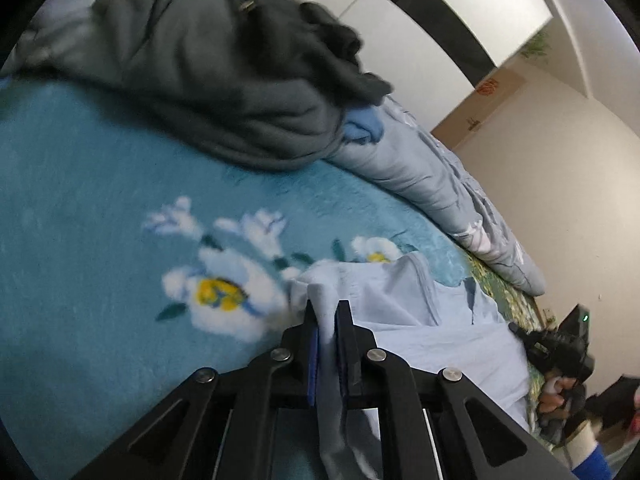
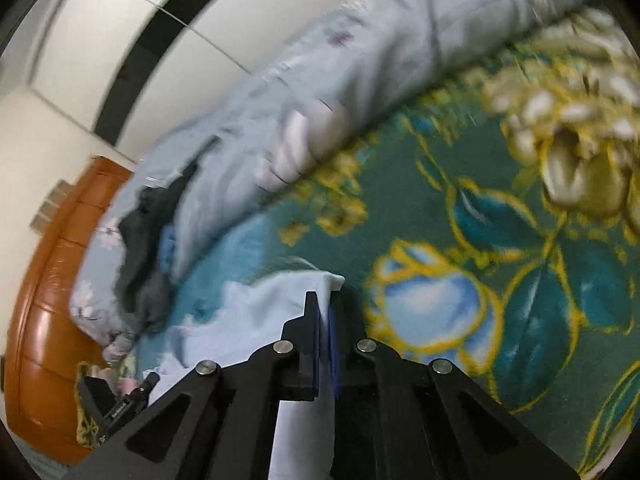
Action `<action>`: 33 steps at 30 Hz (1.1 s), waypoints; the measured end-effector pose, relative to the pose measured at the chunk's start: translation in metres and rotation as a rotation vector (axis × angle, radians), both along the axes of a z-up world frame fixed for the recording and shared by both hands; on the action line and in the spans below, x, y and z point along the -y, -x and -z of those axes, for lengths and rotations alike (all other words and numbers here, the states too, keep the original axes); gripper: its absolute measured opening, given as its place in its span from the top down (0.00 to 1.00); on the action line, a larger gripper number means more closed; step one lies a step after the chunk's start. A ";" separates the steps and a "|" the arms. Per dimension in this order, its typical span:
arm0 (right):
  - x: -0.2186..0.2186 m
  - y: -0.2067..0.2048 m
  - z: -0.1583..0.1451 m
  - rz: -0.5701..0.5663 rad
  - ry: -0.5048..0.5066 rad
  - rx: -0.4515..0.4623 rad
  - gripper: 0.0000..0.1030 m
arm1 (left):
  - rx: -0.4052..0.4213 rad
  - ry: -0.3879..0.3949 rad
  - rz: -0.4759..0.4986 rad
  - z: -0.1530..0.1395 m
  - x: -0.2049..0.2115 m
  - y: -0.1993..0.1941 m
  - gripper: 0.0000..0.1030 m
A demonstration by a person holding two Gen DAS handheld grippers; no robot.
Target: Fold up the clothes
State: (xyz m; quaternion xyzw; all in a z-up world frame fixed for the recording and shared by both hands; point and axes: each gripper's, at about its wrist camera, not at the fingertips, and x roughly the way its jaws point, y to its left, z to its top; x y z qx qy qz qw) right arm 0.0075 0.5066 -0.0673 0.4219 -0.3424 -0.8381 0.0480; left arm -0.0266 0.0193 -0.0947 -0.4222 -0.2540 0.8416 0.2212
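Observation:
A pale blue garment (image 1: pixel 432 320) lies spread on a teal flowered blanket (image 1: pixel 80 200). My left gripper (image 1: pixel 327 312) is shut on one edge of this garment, and a fold of the cloth runs down between its fingers. In the right wrist view the same pale blue garment (image 2: pixel 256 312) has its corner pinched in my right gripper (image 2: pixel 325 304), which is shut on it. The other gripper (image 1: pixel 560 344) shows at the far right of the left wrist view, held by a hand.
A heap of dark grey clothes (image 1: pixel 224 72) sits at the back of the blanket, with a blue item (image 1: pixel 362 128) beside it. A rolled pale blue quilt (image 1: pixel 460 196) runs along the wall side. A wooden headboard (image 2: pixel 44 280) stands at the left.

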 end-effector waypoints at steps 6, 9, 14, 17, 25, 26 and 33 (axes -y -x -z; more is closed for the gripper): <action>-0.002 -0.004 0.003 -0.011 0.004 0.021 0.94 | 0.025 -0.004 -0.004 -0.005 0.003 -0.004 0.77; -0.003 -0.016 -0.007 -0.016 -0.035 0.003 0.91 | 0.022 0.002 -0.010 -0.015 0.005 -0.013 0.57; 0.004 -0.060 -0.025 -0.070 -0.050 -0.046 0.62 | -0.021 0.046 0.019 -0.036 0.002 -0.044 0.40; 0.015 -0.093 -0.033 -0.092 -0.083 -0.058 0.60 | -0.046 0.095 0.059 -0.045 -0.006 -0.073 0.35; 0.035 -0.189 -0.026 -0.161 -0.152 0.002 0.57 | -0.030 0.149 0.196 -0.045 -0.027 -0.154 0.34; 0.036 -0.201 -0.024 -0.169 -0.156 0.011 0.57 | -0.024 0.148 0.214 -0.045 -0.029 -0.164 0.34; 0.021 -0.277 -0.015 -0.140 -0.069 0.007 0.57 | 0.056 0.093 0.300 -0.040 -0.031 -0.226 0.34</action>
